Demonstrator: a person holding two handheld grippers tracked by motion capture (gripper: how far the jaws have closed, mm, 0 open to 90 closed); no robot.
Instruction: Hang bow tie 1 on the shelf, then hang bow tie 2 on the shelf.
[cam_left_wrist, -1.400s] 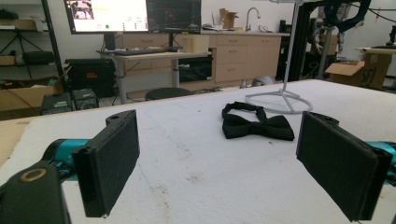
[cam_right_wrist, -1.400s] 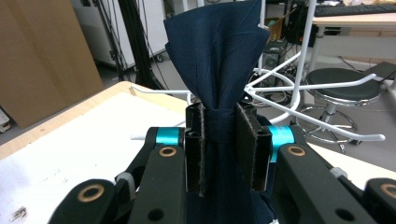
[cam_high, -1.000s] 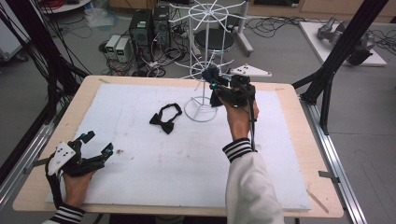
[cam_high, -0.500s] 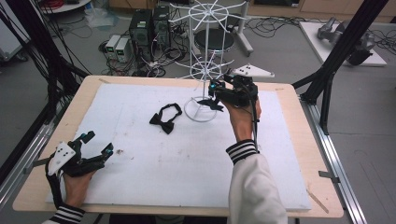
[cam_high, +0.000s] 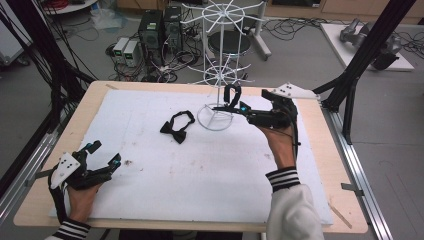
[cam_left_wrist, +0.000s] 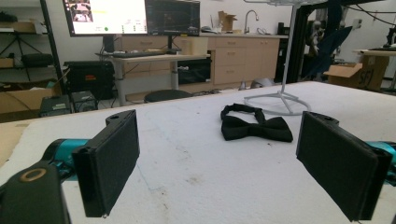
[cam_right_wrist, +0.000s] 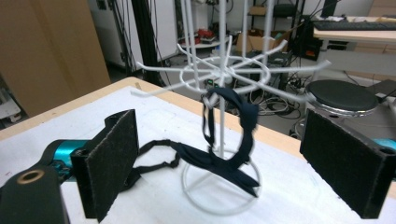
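Note:
A dark bow tie (cam_high: 232, 96) hangs by its strap from a lower arm of the white wire rack (cam_high: 220, 75); in the right gripper view the bow tie (cam_right_wrist: 233, 135) droops over the rack's base ring. My right gripper (cam_high: 239, 109) points at it just to the rack's right. Its jaws have just been opening, and the pads stand wide without pressing on the tie, whose loose strap end trails toward the left jaw. A second black bow tie (cam_high: 177, 127) lies flat on the white mat (cam_high: 200, 175). My left gripper (cam_high: 105, 153) rests open at the near left, with nothing between its jaws, facing that tie (cam_left_wrist: 254, 126).
The mat covers a wooden table (cam_high: 320, 150). The rack's base ring (cam_high: 215, 117) sits at the mat's far middle. Black frame posts (cam_high: 360, 65) rise at the table's right and left. Computers and cables (cam_high: 160, 35) lie on the floor beyond the far edge.
The right gripper's jaws opened and let go of the bow tie, which now hangs on the rack. That hand drew back to the right, away from the rack. The left gripper stayed put.

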